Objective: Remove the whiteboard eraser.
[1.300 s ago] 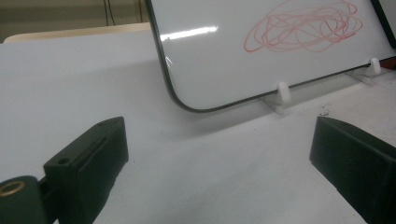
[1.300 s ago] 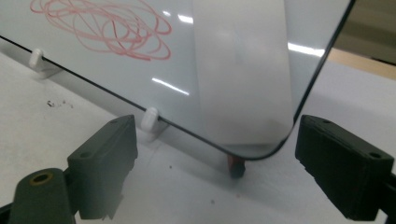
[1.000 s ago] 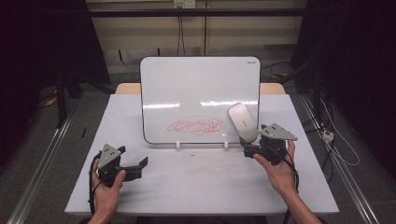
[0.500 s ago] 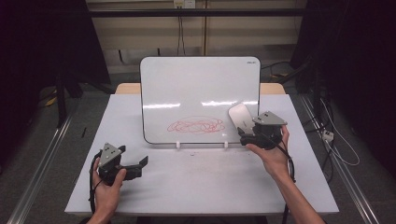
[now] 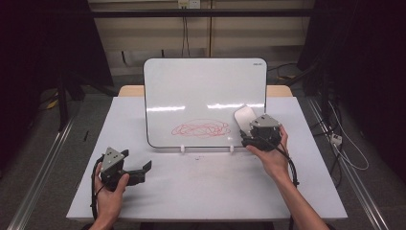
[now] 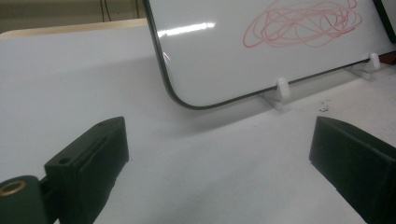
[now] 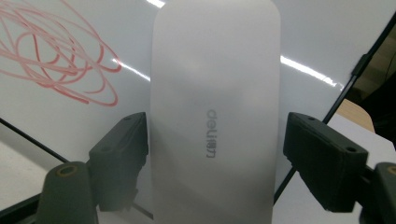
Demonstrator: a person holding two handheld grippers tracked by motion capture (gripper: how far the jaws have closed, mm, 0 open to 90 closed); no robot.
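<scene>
**Right tool closing on the eraser – grip not set yet**

**High view:** The whiteboard [image 5: 206,96] stands upright on its feet at the back of the counter [image 5: 201,191], with a red scribble [image 5: 201,128] low on its face. The white eraser [image 5: 243,117] sits against the board's lower right, just right of the scribble. Your right tool [image 5: 246,136] is up at the eraser's lower end. Your left tool [image 5: 140,171] rests on the counter, front left, well apart from the board.

**Left gripper view:** The left tool [image 6: 219,140] is released: jaws wide, nothing btwn them, just bare counter. The board's bottom corner and one white foot [image 6: 281,88] are ahead of it.

**Right gripper view:** The eraser [image 7: 215,116] stands lengthwise btwn the jaws of the right tool [image 7: 215,154], w/ its grey logo facing the camera. The jaws have just been closing and the eraser is btwn them. The jaw at the view's left looks to be at the eraser's edge. The other shows a thin gap, so I read it as not yet clamped.

**Step in hand:** Picking up the eraser, prob. to wipe off the scribble.

**Next move:**
- Finish the squeeze till both pads bear on the long edges.
- Keep the eraser centred so it doesn't twist out.
- Then bring it across to the scribble, flat on the board.
- Go light, since a hard push could tip the board on its feet.
- The left tool is free to steady the board if req'd.
</scene>
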